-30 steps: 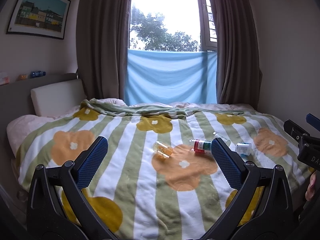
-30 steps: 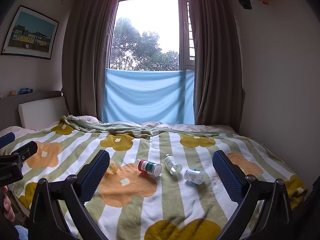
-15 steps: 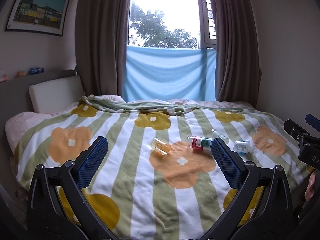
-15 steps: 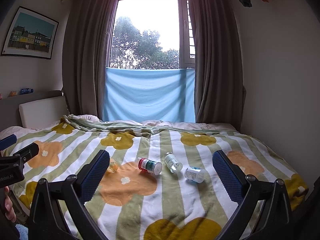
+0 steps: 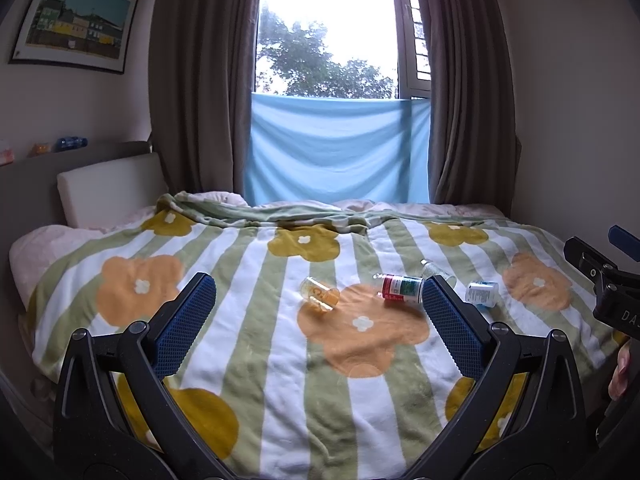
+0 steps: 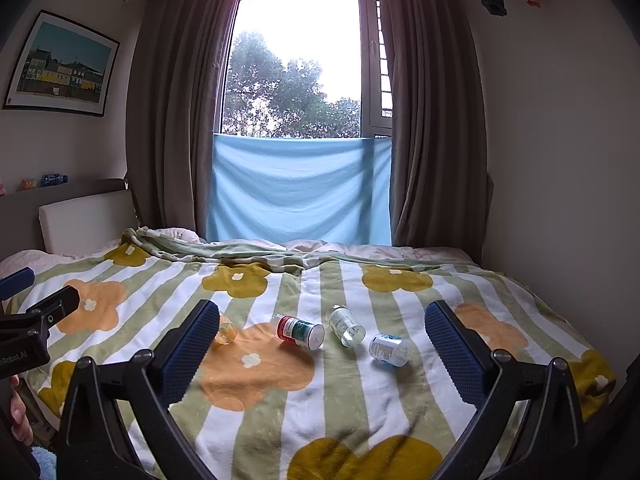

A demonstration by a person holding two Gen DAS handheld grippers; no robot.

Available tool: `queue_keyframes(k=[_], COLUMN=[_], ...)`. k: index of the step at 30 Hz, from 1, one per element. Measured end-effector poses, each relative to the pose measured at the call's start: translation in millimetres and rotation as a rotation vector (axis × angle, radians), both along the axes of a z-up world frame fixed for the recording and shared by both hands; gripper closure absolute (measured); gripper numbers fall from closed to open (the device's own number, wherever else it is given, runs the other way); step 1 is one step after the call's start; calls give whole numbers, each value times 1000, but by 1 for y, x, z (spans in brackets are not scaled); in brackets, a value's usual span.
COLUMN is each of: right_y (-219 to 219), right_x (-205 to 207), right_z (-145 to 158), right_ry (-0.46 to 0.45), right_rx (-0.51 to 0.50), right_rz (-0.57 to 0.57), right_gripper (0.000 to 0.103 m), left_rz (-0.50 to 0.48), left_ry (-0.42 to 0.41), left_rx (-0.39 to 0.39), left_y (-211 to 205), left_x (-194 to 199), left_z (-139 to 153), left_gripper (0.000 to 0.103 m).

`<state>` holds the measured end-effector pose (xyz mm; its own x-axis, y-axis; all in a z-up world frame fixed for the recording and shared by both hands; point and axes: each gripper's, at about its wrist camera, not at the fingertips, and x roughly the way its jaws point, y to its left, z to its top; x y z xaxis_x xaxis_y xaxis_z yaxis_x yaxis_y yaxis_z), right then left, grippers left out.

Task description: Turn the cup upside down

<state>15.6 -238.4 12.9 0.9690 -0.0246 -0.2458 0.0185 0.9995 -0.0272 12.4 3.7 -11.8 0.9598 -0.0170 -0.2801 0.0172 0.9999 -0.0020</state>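
Note:
Several small cups lie on their sides in a row on the flowered blanket [image 5: 248, 360]. From left: an orange-tinted clear cup [image 5: 320, 295] [image 6: 226, 330], a red-and-green labelled cup [image 5: 400, 288] [image 6: 301, 330], a clear cup [image 5: 434, 269] [image 6: 345, 325], and a blue-labelled cup [image 5: 482, 293] [image 6: 389, 349]. My left gripper [image 5: 318, 326] is open and empty, well short of the cups. My right gripper [image 6: 320, 350] is open and empty, also short of them. Each gripper shows at the edge of the other's view.
The bed fills the room's width, with a white headboard cushion [image 5: 106, 186] at the left and a wall [image 6: 560, 200] at the right. Brown curtains [image 5: 200, 80] and a blue cloth [image 5: 336, 148] hang at the window behind the bed.
Both grippers have tilted slightly upward, so the bed and cups sit a little lower in view. The cups have not moved. Both grippers stay open.

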Motion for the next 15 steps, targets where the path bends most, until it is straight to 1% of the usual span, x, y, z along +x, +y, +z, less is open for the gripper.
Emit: queue_keyframes(k=[15], right_y=[-2], right_x=[2], right_z=[3], right_ry=[-8], right_rx=[8], right_rz=[-1], right_gripper=[0], left_rz=[-20], left_ry=[-7], left_rx=[-9], left_y=[-3], left_x=[-3], left_z=[3], left_gripper=[0])
